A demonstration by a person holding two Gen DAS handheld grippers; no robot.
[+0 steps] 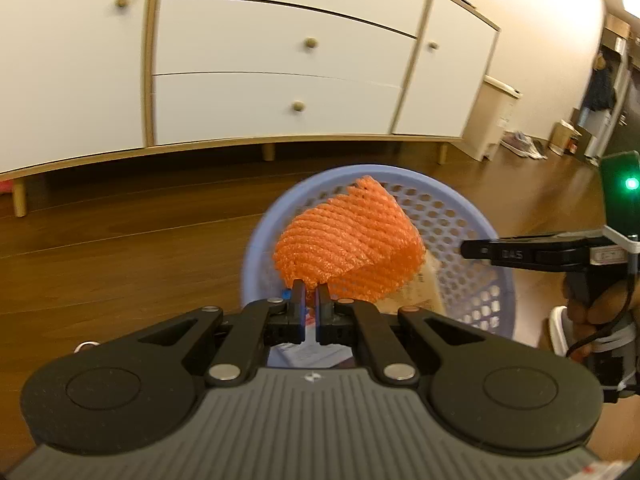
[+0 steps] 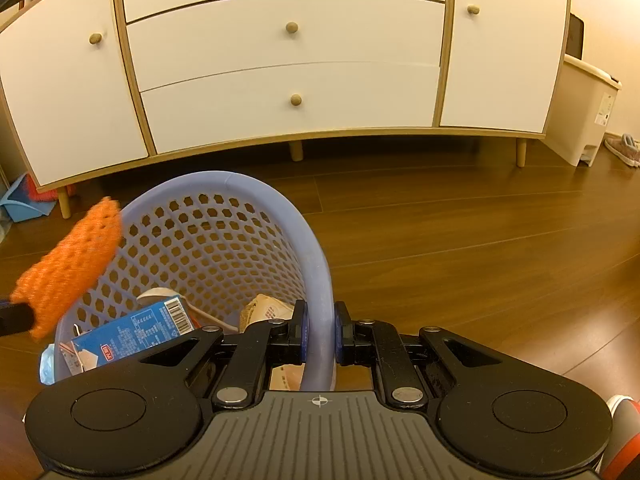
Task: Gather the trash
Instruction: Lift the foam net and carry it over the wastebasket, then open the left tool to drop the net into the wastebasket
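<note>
My left gripper (image 1: 309, 289) is shut on an orange foam net (image 1: 348, 246), held just above a lilac perforated basket (image 1: 472, 216) on the wooden floor. From the right wrist the orange foam net (image 2: 70, 268) hangs over the basket's left edge. My right gripper (image 2: 320, 320) is shut on the rim of the lilac basket (image 2: 316, 256). Inside lie a blue carton (image 2: 136, 332), a beige wrapper (image 2: 272, 312) and other scraps. The right gripper (image 1: 464, 249) also shows at the right of the left wrist view, at the basket's edge.
A white sideboard (image 2: 288, 80) with wooden knobs and legs stands right behind the basket. A cream pedal bin (image 2: 584, 112) and shoes (image 2: 624, 150) sit to its right. A blue dustpan (image 2: 24, 200) lies at the sideboard's left foot. Bare wooden floor (image 2: 480, 248) stretches to the right.
</note>
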